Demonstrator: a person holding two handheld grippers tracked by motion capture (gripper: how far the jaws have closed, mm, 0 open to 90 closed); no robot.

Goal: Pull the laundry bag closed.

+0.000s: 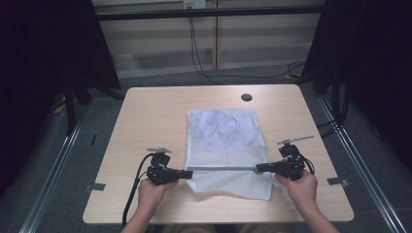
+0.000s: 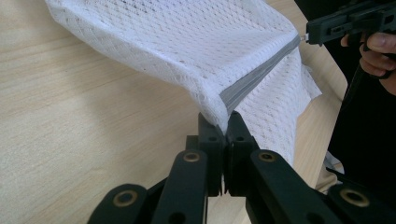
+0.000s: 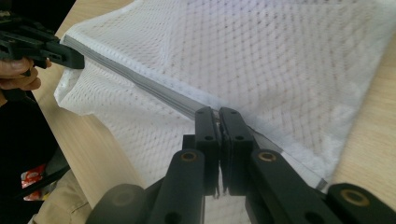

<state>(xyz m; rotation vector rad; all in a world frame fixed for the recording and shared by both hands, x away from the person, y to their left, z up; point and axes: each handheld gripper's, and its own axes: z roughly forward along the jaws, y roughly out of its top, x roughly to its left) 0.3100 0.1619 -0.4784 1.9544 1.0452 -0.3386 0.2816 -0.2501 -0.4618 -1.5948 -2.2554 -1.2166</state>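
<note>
A: My high view sits above my side of the table (image 1: 145, 111), facing forward and down, far enough to take in the whole top.

B: And the gripper views?

A: Each rides close behind its own jaws, low over the wood. Both share the mesh bag (image 2: 196, 46) and its grey zipper (image 3: 140, 84), seen from opposite ends.

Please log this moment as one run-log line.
left gripper: shut on white mesh laundry bag | right gripper: shut on grey zipper
</note>
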